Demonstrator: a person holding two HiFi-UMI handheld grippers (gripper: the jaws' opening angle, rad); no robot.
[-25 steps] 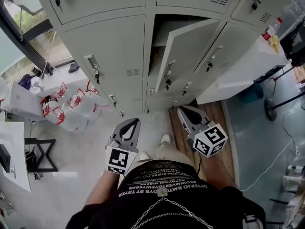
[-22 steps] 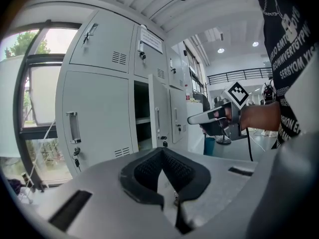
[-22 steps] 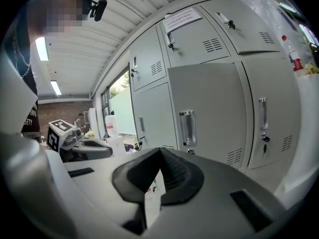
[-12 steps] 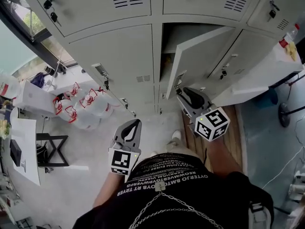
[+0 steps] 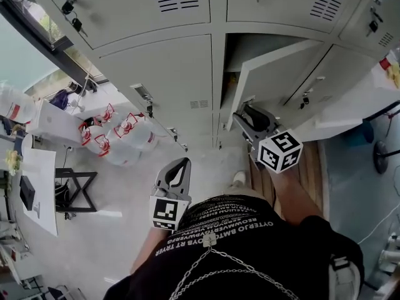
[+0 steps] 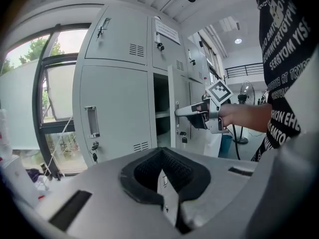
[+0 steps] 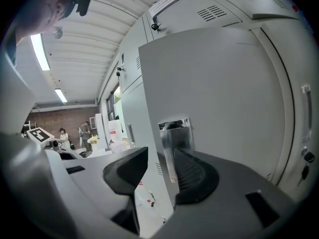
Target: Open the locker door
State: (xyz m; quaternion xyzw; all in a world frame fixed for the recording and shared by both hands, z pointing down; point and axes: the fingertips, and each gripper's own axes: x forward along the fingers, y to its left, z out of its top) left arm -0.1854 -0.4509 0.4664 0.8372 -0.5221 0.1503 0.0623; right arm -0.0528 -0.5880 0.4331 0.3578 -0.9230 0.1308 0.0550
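Note:
The grey locker door (image 5: pixel 275 74) in the middle column stands partly open, swung toward the right. My right gripper (image 5: pixel 241 119) is at the door's free edge, near the recessed metal handle (image 7: pixel 173 133). Its jaws are opening. In the right gripper view the door (image 7: pixel 214 83) edge runs between them, and the left pad stands off it. My left gripper (image 5: pixel 182 163) hangs low in front of the person, shut on nothing, well short of the lockers. From the left gripper view, the right gripper (image 6: pixel 177 112) reaches out to the door (image 6: pixel 172 103).
Closed locker doors with keys surround the open one. Several water jugs (image 5: pixel 119 136) lie on the floor at left beside a window. A white table (image 5: pixel 350 114) juts out at right, over a wooden platform (image 5: pixel 312 161). A black stool (image 5: pixel 72 192) stands far left.
My right gripper has risen from near the person's waist to the door's edge, and its jaws have opened around that edge. The left gripper has stayed low and shut.

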